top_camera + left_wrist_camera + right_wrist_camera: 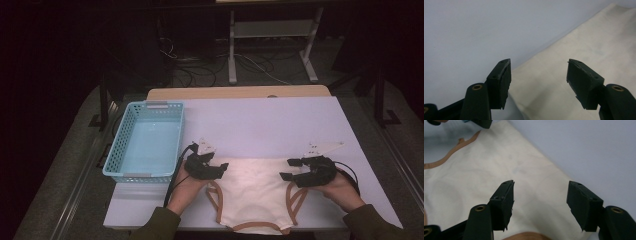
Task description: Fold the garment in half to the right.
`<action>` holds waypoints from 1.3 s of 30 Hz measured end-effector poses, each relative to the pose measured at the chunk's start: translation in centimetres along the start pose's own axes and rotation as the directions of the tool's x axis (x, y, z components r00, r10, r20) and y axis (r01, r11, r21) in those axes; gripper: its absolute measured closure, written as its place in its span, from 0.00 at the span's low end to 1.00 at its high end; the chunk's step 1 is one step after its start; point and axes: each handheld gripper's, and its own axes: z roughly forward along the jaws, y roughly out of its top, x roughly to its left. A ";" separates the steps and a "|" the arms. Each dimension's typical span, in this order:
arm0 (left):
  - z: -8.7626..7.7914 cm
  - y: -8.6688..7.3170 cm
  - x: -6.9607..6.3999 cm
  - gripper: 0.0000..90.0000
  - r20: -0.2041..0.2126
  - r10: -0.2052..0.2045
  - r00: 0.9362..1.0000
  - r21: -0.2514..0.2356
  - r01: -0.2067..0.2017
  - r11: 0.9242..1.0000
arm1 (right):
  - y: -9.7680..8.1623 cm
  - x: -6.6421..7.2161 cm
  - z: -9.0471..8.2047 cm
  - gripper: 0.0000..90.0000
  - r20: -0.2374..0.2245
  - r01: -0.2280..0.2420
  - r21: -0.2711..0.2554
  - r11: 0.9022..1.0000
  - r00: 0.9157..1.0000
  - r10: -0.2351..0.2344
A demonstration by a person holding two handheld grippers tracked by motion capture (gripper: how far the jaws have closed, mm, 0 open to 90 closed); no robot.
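The cream garment [255,192] lay flat at the near table edge, its far hem running left to right. The left gripper [214,167] and right gripper [291,169] flanked that hem's corners, jaws released, gripping nothing.

A light blue plastic basket [145,142] (lattice-walled) sits at the left edge of a pale table [280,120]; cables [200,62] lie on the floor behind.
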 end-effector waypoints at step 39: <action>3.2 0.1 2.3 0.58 -0.129 -0.036 0.991 0.100 0.049 0.994 | -0.7 -6.6 2.7 0.94 0.105 -0.122 0.155 0.980 0.989 0.107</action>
